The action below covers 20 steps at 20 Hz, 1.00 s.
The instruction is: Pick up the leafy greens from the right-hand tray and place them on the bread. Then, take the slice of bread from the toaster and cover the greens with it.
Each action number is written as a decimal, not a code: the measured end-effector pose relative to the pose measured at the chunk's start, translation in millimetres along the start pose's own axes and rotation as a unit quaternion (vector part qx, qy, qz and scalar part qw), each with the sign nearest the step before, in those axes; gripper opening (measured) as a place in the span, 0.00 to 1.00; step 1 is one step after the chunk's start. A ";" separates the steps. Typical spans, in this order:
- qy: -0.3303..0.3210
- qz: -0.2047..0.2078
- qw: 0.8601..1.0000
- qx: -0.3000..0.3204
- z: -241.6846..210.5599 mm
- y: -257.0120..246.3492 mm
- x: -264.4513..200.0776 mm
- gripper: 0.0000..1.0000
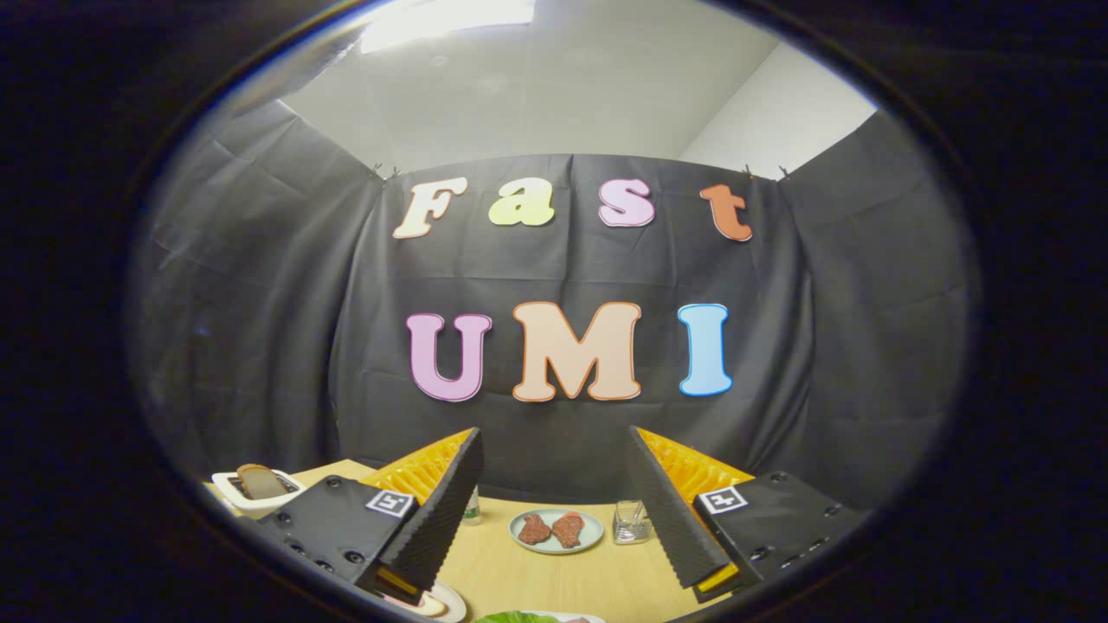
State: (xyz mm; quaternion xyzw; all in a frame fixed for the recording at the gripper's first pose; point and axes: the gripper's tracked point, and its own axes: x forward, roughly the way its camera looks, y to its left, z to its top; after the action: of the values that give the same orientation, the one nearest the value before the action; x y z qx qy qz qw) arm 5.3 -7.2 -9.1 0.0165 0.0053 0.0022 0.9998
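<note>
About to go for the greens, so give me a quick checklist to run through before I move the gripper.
1. Gripper open, nothing between its fingers: ok.
2. Leafy greens in sight, near side of the table below the fingers: ok, only an edge shows.
3. Bread to be topped, on a plate by the left finger: cannot tell, mostly hidden.
4. Bread slice standing in the toaster: ok.
5. Plate of meat and glass beyond the fingers, away from the greens: ok.

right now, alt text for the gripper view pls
The gripper is raised above a wooden table, its fingers open and empty. Beyond them sit a plate of meat pieces and a small glass; a white toaster holding bread stands beyond the left finger.
</note>
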 end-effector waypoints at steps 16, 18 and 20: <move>0.017 0.026 0.999 -0.009 -17.0 -11.7 -1.7 1.00; 0.028 0.044 0.998 -0.021 -25.2 -10.8 -1.5 1.00; 0.044 0.066 0.996 -0.033 -35.8 -9.4 -2.0 1.00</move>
State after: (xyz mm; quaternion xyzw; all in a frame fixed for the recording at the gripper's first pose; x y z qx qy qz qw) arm 3.0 -15.4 -45.2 -0.0159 0.0481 0.0692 0.9963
